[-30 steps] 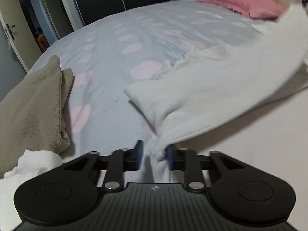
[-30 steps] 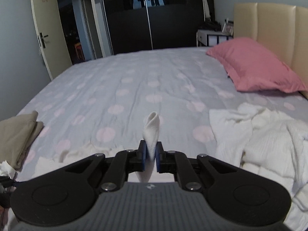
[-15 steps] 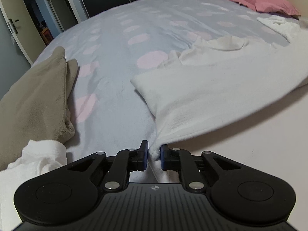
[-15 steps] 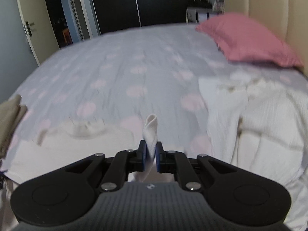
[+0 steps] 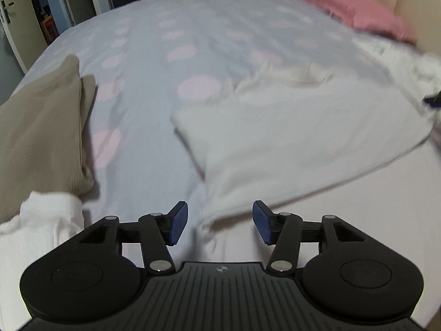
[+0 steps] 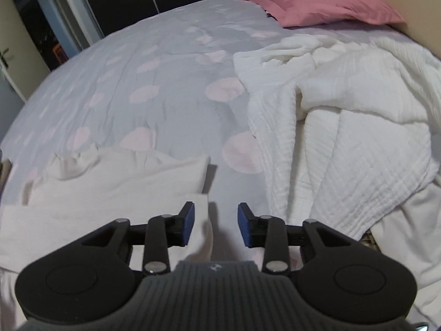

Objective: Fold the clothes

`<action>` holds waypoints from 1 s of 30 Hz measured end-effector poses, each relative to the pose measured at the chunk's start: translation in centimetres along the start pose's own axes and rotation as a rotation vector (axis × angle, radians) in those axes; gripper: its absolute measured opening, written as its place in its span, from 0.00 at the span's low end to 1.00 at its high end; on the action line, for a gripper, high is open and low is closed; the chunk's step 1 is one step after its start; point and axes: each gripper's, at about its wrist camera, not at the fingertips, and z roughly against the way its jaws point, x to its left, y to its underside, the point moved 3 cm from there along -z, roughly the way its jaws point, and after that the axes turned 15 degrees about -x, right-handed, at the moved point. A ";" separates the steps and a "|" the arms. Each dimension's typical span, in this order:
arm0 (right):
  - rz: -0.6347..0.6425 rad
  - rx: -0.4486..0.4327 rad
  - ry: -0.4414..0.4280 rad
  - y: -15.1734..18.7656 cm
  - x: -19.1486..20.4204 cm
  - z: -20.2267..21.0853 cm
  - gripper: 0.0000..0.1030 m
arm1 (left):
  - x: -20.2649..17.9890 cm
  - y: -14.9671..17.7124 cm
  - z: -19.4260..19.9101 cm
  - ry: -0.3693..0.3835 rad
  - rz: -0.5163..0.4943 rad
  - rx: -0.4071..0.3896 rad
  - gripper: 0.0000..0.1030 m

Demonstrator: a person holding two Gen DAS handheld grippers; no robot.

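We see a bed (image 5: pixel 154 127) with a pale grey cover dotted with pink circles, viewed from 2 handheld grippers looking down along their own fingers.

In the left wrist view, the left gripper (image 5: pixel 220 222) has its jaws standing wide apart, having just been opening. A corner of the cream garment (image 5: pixel 297 138) lies on the bed between the 2 blue pads, nearer the left pad, and neither pad presses on it. From that corner the garment spreads away up and to the right, folded over itself in a broad slab. This view is somewhat blurred.

In the right wrist view, the right gripper (image 6: pixel 216 227) also has its jaws parted, having just been opening. The same cream garment (image 6: pixel 115 182) lies flat to the left, with a folded edge running down past the inner face of the left pad. It seems to touch that pad, but the right pad stands clear of it, so nothing is clamped.

To the left of the garment in the left wrist view sits a folded tan garment (image 5: pixel 41 135), with a bunched white cloth (image 5: pixel 46 220) just in front of it. To the right in the right wrist view lies a heap of white textured laundry (image 6: pixel 344 127). A pink pillow (image 6: pixel 317 0) rests at the far end against a beige headboard (image 6: pixel 413 8).
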 end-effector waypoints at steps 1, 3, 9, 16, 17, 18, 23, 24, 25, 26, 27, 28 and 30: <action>-0.002 0.003 -0.004 0.0 0.1 -0.2 0.41 | 0.2 -0.6 0.2 0.005 0.016 -0.021 0.52; -0.001 0.005 -0.015 -0.2 0.4 -0.7 0.42 | 0.5 -1.7 0.0 -0.002 0.047 -0.058 0.52; -0.032 0.024 -0.009 -0.4 1.3 -2.4 0.47 | 1.9 -2.7 -4.0 -0.063 0.138 -0.098 0.51; -0.087 0.068 0.005 0.0 1.1 -4.4 0.46 | 4.3 -2.7 -7.7 -0.073 0.322 -0.079 0.49; -0.098 0.077 0.003 0.1 1.0 -4.6 0.43 | 4.5 -2.5 -8.1 -0.070 0.339 -0.077 0.42; -0.108 0.085 -0.005 0.2 1.0 -4.8 0.38 | 4.7 -2.4 -8.4 -0.066 0.353 -0.079 0.36; -0.091 0.073 -0.017 -0.3 1.5 -4.4 0.11 | 4.6 -2.4 -8.1 -0.072 0.332 -0.119 0.04; -0.084 0.057 -0.016 -0.6 1.6 -4.0 0.10 | 4.6 -2.6 -7.6 -0.078 0.331 -0.135 0.04; -0.077 0.042 -0.014 -0.8 1.8 -3.7 0.10 | 4.6 -2.8 -7.2 -0.084 0.331 -0.152 0.04; -0.066 0.023 -0.013 -1.1 2.0 -3.3 0.10 | 4.6 -2.9 -6.7 -0.090 0.330 -0.169 0.04; -0.051 -0.003 -0.016 -1.5 2.3 -3.0 0.10 | 4.8 -3.1 -6.3 -0.093 0.340 -0.190 0.04; -0.036 -0.031 -0.022 -2.0 2.6 -2.6 0.10 | 5.1 -3.2 -5.9 -0.104 0.350 -0.205 0.04; -0.017 -0.087 -0.041 -2.8 3.1 -2.1 0.09 | 5.6 -3.3 -5.7 -0.123 0.368 -0.224 0.04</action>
